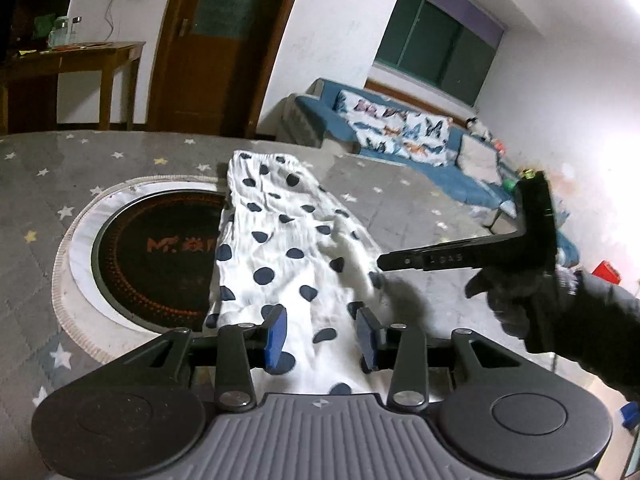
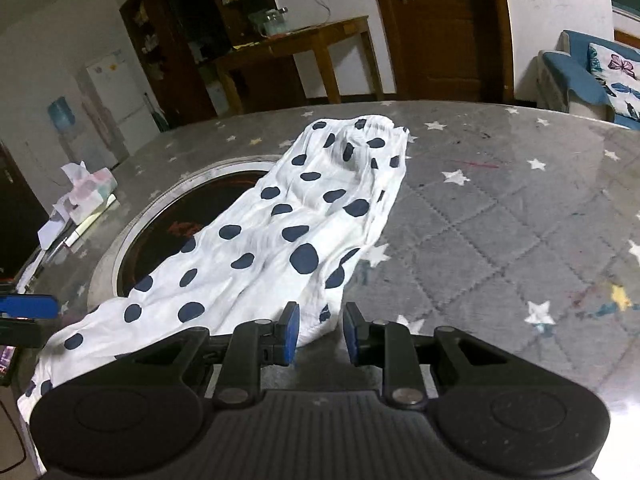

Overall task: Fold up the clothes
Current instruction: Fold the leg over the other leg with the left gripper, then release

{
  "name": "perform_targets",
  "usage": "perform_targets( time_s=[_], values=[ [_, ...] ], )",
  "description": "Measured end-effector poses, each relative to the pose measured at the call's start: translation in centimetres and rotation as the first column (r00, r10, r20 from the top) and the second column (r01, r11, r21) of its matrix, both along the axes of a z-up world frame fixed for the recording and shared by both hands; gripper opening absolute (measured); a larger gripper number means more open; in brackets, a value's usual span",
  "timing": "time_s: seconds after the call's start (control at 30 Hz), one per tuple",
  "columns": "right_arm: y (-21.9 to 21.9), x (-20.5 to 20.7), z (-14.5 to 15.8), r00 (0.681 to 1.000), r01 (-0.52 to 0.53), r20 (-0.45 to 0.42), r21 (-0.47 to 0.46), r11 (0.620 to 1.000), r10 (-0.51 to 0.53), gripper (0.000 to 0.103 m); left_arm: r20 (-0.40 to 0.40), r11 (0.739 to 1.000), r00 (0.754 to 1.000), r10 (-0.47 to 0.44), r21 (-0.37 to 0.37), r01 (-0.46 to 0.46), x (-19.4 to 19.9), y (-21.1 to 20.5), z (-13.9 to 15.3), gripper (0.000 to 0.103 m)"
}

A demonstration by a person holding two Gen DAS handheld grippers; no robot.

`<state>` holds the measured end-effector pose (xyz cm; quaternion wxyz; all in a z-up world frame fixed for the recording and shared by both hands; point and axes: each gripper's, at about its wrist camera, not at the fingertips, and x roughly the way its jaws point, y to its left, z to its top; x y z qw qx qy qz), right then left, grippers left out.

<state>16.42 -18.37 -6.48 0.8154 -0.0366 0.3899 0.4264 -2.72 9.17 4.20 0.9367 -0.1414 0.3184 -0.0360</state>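
Note:
A white garment with dark blue dots lies stretched along the grey star-patterned table, partly over a round black cooktop. My left gripper is open over the garment's near end; cloth shows between the blue pads, which do not press on it. In the right wrist view the garment runs away from me. My right gripper is open at its near right edge, a fold of cloth just beyond the gap. From the left wrist view, the right gripper points at the garment's right edge, held by a gloved hand.
The cooktop sits in a white ring in the table. A tissue box and papers lie at the table's far left. A blue sofa with butterfly cushions, a wooden side table and a door stand beyond.

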Motion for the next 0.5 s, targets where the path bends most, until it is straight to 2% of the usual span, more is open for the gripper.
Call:
perform_targets(
  time_s=[0.1, 0.13, 0.17, 0.23, 0.4, 0.5],
  values=[
    [0.3, 0.1, -0.9, 1.0, 0.002, -0.011, 0.018, 1.0, -0.002, 0.023, -0.037, 1.0, 0.999, 0.001, 0.011, -0.001, 1.0, 0.1, -1.0, 0.04],
    [0.3, 0.0, -1.0, 1.0, 0.001, -0.008, 0.022, 1.0, -0.001, 0.019, -0.049, 1.0, 0.999, 0.003, 0.017, -0.003, 1.1, 0.1, -1.3, 0.04],
    [0.3, -0.1, -1.1, 1.0, 0.0, -0.002, 0.025, 1.0, 0.0, 0.011, -0.061, 1.0, 0.998, 0.005, 0.023, -0.004, 1.3, 0.2, -1.7, 0.04],
    [0.2, -0.5, -0.8, 1.0, 0.007, 0.02, 0.012, 1.0, -0.008, 0.007, -0.084, 1.0, 0.996, 0.013, 0.021, -0.011, 1.4, 0.5, -2.3, 0.04],
    [-0.9, -1.6, 0.3, 0.996, 0.044, 0.075, -0.027, 0.999, -0.042, 0.005, -0.126, 0.999, 0.992, 0.028, 0.019, -0.026, 1.2, 1.6, -3.8, 0.039],
    [-1.4, -1.7, 0.0, 0.996, 0.064, 0.07, -0.063, 0.996, -0.06, 0.005, -0.138, 0.999, 0.99, 0.029, 0.023, -0.026, 1.2, 2.1, -4.3, 0.039]
  ],
)
